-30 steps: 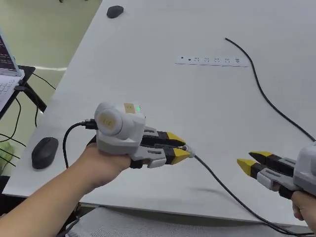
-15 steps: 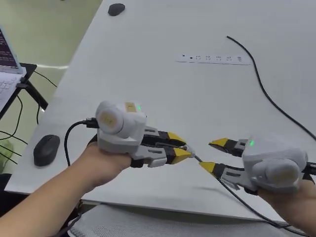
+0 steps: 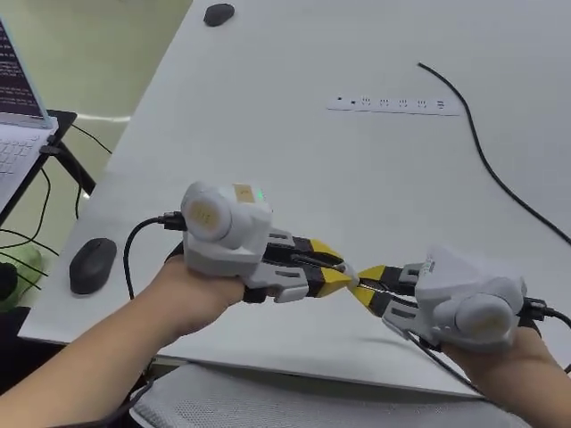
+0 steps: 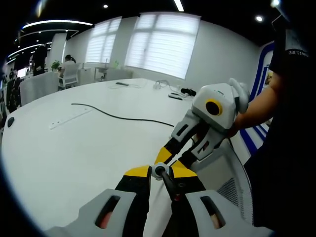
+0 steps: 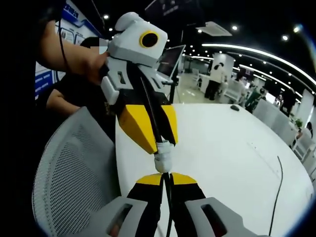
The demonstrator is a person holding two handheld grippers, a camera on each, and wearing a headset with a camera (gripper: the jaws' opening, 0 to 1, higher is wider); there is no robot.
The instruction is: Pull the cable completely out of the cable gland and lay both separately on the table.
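Both parts unseparated, lower centre: left gripper jaws clamp cable gland, right gripper jaws pinch cable beside it; pull-out and laying down remain.

- Cable gland: in the head view, hidden where the tips of the left hand-held gripper and the right hand-held gripper meet.
- Cable: cut off by the bottom edge of the right gripper view; in the head view, largely covered by the right hand-held gripper.
- Laptop: cut off by the left edge of the head view.
- Power strip: markings too small to read.
- Black cord on the counter: leaves at the right edge.
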